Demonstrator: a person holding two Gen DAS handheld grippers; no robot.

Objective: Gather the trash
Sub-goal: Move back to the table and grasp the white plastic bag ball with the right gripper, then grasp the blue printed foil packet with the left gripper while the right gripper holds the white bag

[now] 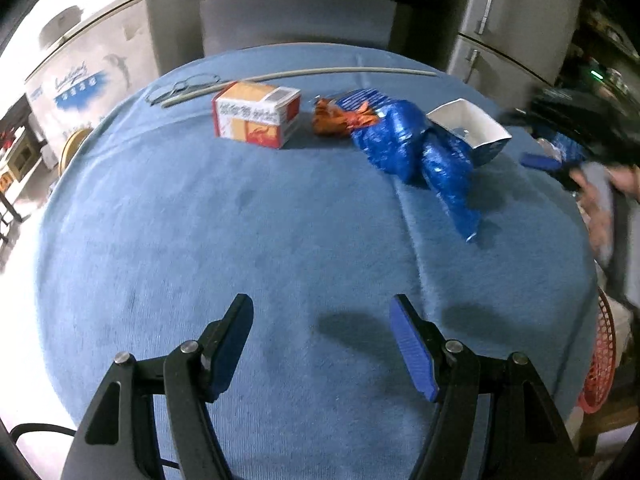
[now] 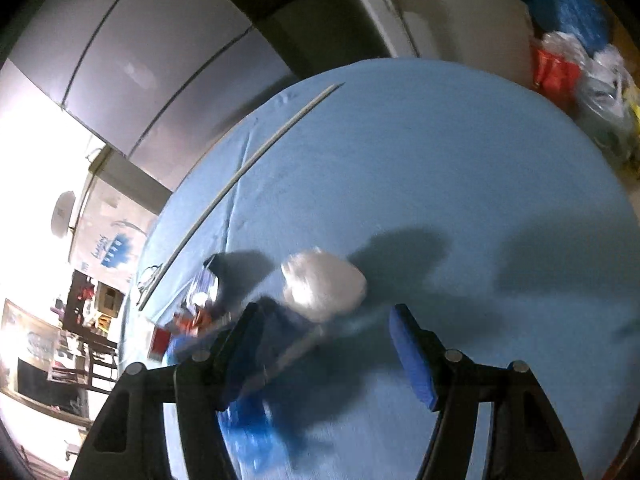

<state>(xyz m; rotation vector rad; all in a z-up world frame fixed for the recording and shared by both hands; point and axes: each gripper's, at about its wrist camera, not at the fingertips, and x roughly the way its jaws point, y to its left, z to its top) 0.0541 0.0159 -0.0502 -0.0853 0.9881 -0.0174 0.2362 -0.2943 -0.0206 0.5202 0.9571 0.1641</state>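
Trash lies across the far part of the blue-covered table (image 1: pixel 280 240): an orange and white carton (image 1: pixel 256 114), a crumpled orange wrapper (image 1: pixel 336 118), a crumpled blue foil bag (image 1: pixel 420 152) and an open white and blue box (image 1: pixel 470 126). My left gripper (image 1: pixel 322 312) is open and empty, well short of them. My right gripper (image 2: pixel 322 320) is open, tilted, above the cloth. A crumpled white wad (image 2: pixel 324 286) lies just beyond its fingers, with a blurred blue and clear item (image 2: pixel 256 360) by the left finger. The right gripper also shows blurred in the left wrist view (image 1: pixel 540 160).
A long thin stick (image 1: pixel 304 76) and eyeglasses (image 1: pixel 180 86) lie along the far table edge. Refrigerators (image 1: pixel 296 12) stand behind. A red mesh basket (image 1: pixel 600 364) sits beside the table's right edge. Bags (image 2: pixel 580 60) are piled at the far right.
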